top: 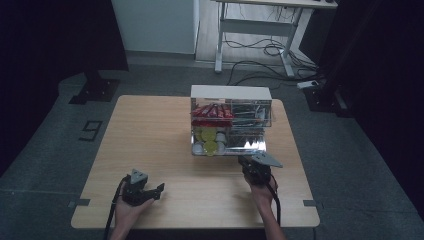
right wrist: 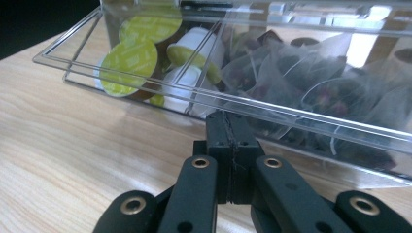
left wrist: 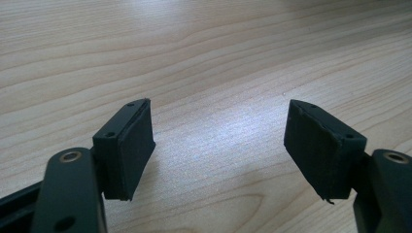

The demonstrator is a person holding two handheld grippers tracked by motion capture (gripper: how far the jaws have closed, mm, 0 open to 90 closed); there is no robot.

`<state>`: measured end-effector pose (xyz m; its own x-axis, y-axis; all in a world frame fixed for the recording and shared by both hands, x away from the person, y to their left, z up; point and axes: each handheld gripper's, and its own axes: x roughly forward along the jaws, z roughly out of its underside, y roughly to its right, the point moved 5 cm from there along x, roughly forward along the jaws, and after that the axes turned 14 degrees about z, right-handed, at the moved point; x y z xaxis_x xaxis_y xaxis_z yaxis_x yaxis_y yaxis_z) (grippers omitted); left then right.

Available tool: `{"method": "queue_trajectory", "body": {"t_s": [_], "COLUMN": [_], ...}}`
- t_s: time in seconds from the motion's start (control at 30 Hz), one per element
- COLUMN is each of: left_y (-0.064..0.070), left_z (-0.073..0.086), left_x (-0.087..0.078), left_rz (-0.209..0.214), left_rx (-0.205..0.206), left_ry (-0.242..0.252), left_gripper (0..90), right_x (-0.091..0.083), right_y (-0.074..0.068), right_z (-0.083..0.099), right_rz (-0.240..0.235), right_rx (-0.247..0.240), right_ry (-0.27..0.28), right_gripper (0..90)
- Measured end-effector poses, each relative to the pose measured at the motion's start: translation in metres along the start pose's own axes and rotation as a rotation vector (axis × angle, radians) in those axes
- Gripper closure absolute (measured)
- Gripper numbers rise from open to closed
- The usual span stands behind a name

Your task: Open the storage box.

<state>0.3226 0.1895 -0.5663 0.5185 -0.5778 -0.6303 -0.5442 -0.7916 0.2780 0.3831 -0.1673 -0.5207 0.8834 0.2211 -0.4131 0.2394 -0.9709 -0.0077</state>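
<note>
A clear acrylic organizer with a white top (top: pixel 231 92) stands at the table's middle back. It holds red packets (top: pixel 212 112) up left, yellow-lidded capsules (top: pixel 210 146) low left and tea bags (top: pixel 247 142) low right. My right gripper (top: pixel 244 160) is at its front right, shut, with nothing visible between the pads. In the right gripper view the gripper's tips (right wrist: pixel 228 122) rest against the clear front wall (right wrist: pixel 291 116), with the capsules (right wrist: pixel 128 65) and tea bags (right wrist: pixel 311 82) behind it. My left gripper (top: pixel 159 189) lies low at the front left, open (left wrist: pixel 218 141) over bare wood.
The wooden table (top: pixel 150 135) has bare room on the left and along the front. Behind it on the floor stand a desk frame (top: pixel 260 30), loose cables (top: pixel 260 65) and a dark stand base (top: pixel 95 90).
</note>
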Motion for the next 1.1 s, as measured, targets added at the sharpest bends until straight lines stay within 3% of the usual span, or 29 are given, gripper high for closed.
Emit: {"method": "queue_trajectory", "body": {"t_s": [0.3, 0.87, 1.1], "left_y": [0.0, -0.002, -0.003], "left_z": [0.0, -0.001, -0.001], "left_x": [-0.001, -0.005, -0.004], "left_rz": [0.001, 0.0, -0.007], "left_rx": [-0.002, -0.005, -0.008], "left_ry": [0.0, 0.006, 0.003], "left_gripper": [26.6, 26.5, 26.5], "right_x": [-0.006, -0.002, 0.002], "right_y": [0.006, 0.009, 0.017], "right_z": [-0.009, -0.03, -0.044], "right_rz": [-0.019, -0.032, -0.027], "right_rx": [0.042, 0.087, 0.118], "right_ry": [0.017, 0.043, 0.071], "right_gripper": [89.4, 88.9, 88.8]}}
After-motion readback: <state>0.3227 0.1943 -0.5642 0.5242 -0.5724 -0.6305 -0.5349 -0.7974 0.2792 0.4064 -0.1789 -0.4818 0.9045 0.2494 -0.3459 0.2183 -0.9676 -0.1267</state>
